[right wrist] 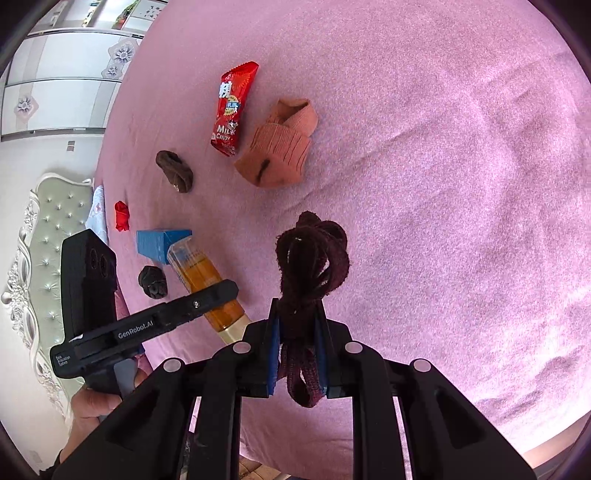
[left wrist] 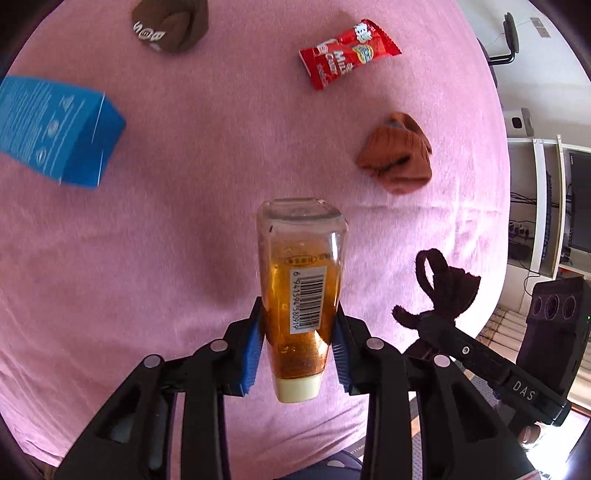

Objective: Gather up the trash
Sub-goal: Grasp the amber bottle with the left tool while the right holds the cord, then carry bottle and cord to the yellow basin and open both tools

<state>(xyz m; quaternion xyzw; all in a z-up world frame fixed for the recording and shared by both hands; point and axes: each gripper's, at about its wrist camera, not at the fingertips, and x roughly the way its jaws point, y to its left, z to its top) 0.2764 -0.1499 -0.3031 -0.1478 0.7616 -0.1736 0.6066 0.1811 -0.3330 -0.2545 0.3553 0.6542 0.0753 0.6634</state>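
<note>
under both my claws spreads a pink bed cover (left wrist: 184, 240), and it carries everything else. biggest on it is the blue carton (left wrist: 55, 129), lying on its side toward the cover's left edge in my left wrist view. next comes the bottle (left wrist: 299, 295) of amber liquid with a pale cap and a barcode label: my left claw (left wrist: 299, 343) is clamped on it, blue pads (left wrist: 251, 354) pressing its two sides near the cap end, its clear base pointing away from me, lifted above the cover. the red milk candy wrapper (left wrist: 349, 51) lies flat toward the far edge, and just beside it, nearer to me, sits the balled orange sock (left wrist: 397, 155); in my right wrist view the two are almost touching. a balled brown sock (left wrist: 171, 26) sits at the far edge, well apart from the wrapper. my right claw (right wrist: 297, 354) is closed narrow on a knotted dark maroon cloth (right wrist: 314, 258), which loops out in front of the pads and hangs below them. smaller still, near the cover's left edge in the right wrist view, lie a dark crumpled ball (right wrist: 152, 282) close by the carton and a small red scrap (right wrist: 122, 216) beyond it
</note>
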